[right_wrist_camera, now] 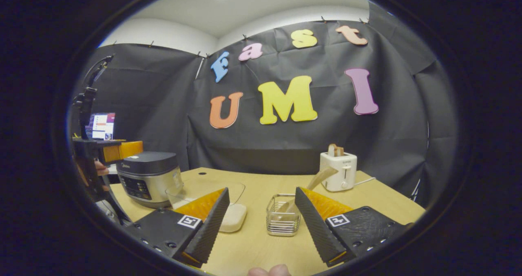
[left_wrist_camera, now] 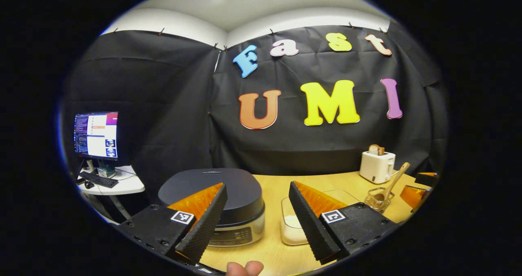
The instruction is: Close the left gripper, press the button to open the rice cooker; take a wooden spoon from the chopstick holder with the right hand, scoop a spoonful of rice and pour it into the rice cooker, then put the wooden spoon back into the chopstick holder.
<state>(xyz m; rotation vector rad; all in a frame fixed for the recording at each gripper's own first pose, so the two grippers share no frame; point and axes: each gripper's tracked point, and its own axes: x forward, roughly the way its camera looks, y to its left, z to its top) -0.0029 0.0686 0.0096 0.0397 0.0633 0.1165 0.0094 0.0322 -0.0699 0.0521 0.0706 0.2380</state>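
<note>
Left gripper view: left tongs [left_wrist_camera: 257,217] spread wide, empty, hovering before lidded rice cooker [left_wrist_camera: 222,198] on counter [left_wrist_camera: 269,247]; rice container [left_wrist_camera: 291,227] just right of cooker. Right gripper view: right tongs [right_wrist_camera: 261,221] likewise released, empty, near chopstick holder [right_wrist_camera: 282,215] with wooden spoon [right_wrist_camera: 320,177] leaning inside; toaster [right_wrist_camera: 338,171] behind.

right gripper [right_wrist_camera: 261,223] open, chopstick holder [right_wrist_camera: 282,219] ahead
</note>
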